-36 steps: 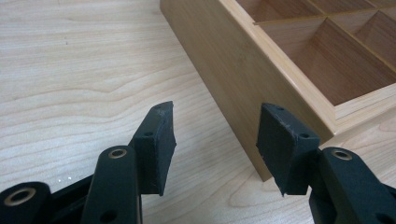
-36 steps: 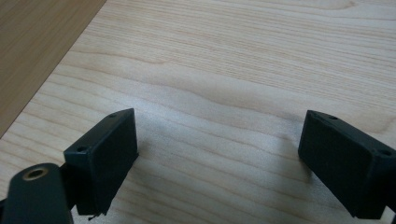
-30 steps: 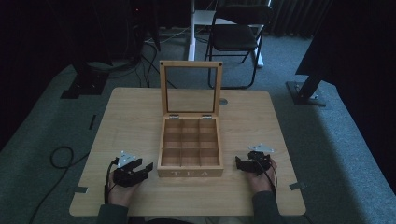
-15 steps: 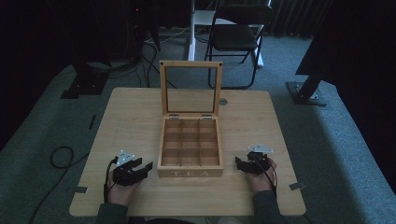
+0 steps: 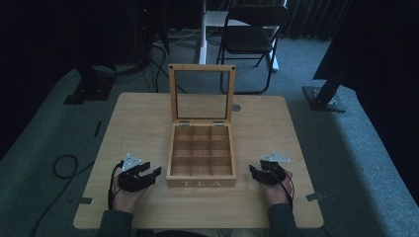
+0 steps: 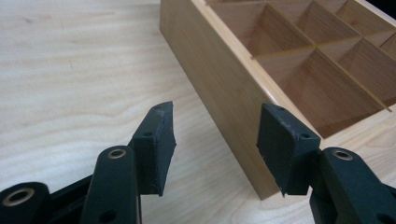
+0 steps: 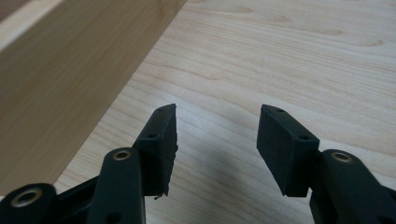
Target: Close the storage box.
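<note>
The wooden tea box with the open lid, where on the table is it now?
In the high view, the wooden tea box sits mid-table toward the near edge, between the left gripper and the right gripper.

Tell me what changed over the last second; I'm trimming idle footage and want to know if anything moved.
Nothing visibly changed. The left gripper and right gripper rest open on the table either side of the tea box, gripping nothing, as before; the box's lid stands open and its compartments look empty.
</note>
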A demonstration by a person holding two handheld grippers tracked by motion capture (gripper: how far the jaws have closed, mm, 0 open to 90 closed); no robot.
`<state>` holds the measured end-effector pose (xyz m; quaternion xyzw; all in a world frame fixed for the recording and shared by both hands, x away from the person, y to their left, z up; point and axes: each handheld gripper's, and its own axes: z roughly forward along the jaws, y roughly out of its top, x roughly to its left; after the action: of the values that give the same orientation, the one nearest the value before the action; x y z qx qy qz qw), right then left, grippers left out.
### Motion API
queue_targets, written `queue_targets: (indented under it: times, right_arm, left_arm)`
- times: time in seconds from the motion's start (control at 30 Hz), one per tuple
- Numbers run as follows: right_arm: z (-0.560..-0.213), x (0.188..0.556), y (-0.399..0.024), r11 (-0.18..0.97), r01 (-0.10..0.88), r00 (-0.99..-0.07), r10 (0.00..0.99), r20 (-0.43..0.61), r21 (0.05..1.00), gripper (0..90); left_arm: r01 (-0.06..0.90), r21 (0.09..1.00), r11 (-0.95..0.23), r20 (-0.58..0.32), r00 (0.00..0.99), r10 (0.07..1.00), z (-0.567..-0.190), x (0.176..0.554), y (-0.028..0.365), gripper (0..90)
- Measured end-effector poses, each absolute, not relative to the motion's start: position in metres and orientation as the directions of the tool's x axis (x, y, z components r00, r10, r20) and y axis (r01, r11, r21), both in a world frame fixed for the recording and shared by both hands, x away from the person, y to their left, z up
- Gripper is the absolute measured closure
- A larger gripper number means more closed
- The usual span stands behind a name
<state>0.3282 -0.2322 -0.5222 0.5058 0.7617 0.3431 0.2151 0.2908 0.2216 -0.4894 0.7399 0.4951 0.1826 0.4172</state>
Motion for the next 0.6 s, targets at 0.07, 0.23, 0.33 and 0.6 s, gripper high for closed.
queue_targets:
  times: [0.07,0.23,0.33,0.6]
  right_arm:
    - [-0.520,0.328,-0.233,0.253,0.622,-0.400,0.916,0.023,0.742,47.5]
    - [-0.511,0.330,-0.232,0.257,0.608,-0.407,0.913,0.018,0.751,46.9]
    - [-0.504,0.332,-0.230,0.266,0.594,-0.417,0.909,0.008,0.759,46.2]
    - [-0.489,0.339,-0.226,0.268,0.572,-0.425,0.905,0.001,0.775,44.2]
  left_arm:
    - [0.575,0.801,-0.169,-0.134,0.447,0.885,-0.487,0.293,0.222,46.9]
    - [0.558,0.808,-0.187,-0.112,0.458,0.882,-0.480,0.299,0.222,47.0]
    - [0.545,0.815,-0.198,-0.099,0.467,0.879,-0.476,0.304,0.221,47.0]
    - [0.520,0.827,-0.214,-0.084,0.490,0.868,-0.467,0.313,0.218,46.7]
